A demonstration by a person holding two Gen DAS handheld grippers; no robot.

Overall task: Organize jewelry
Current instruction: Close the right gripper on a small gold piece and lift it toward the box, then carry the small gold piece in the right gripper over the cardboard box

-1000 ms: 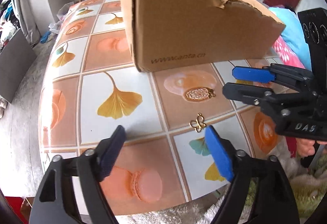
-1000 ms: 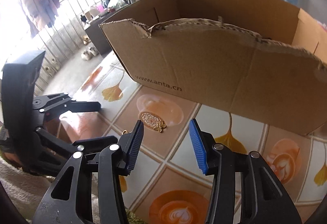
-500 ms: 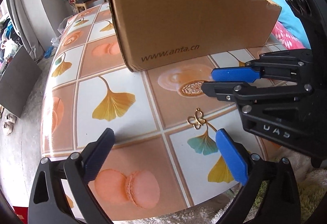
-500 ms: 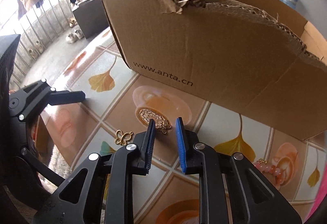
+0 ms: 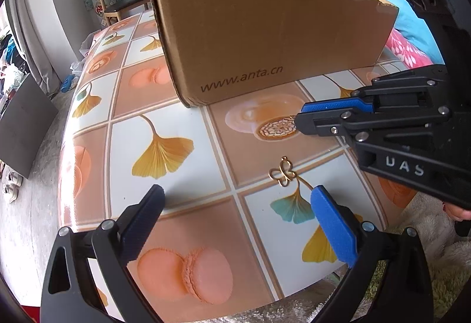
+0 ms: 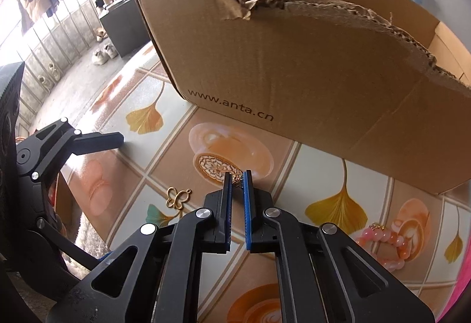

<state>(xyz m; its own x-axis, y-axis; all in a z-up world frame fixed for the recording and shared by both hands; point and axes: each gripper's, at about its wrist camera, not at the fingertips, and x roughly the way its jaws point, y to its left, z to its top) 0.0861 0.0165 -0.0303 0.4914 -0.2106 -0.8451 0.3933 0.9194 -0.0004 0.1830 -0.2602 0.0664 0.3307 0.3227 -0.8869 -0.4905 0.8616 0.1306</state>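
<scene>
The right gripper (image 6: 237, 175) has its blue ribbed pads pressed together on a small gold butterfly charm (image 6: 237, 177), pinched right at the fingertips and sitting low over the latte-art tile printed on the glossy patterned tablecloth (image 5: 182, 164). Whether the charm has left the cloth I cannot tell. The left gripper (image 5: 235, 205) is spread wide with nothing between its pads; just ahead of its blue pad, near the right fingertip, lies a second open-wire gold butterfly charm (image 5: 283, 174), flat on the cloth and untouched. Off to the right of the closed gripper, close by its arm, a pink beaded bracelet (image 6: 382, 242) of rounded glossy beads with a little gold clasp lies on the table. Straight ahead of both tools stands the brown corrugated cardboard box (image 6: 294, 72), open at the top, its near wall ragged and torn along the edge, printed with a web address. I'd call this an early stage: one piece is gripped, two lie out, and what the box holds is hidden behind its wall. The charms are thin, stiff metal, fiddly to pinch; the cloth looks slick; the box wall is soft and frayed.
</scene>
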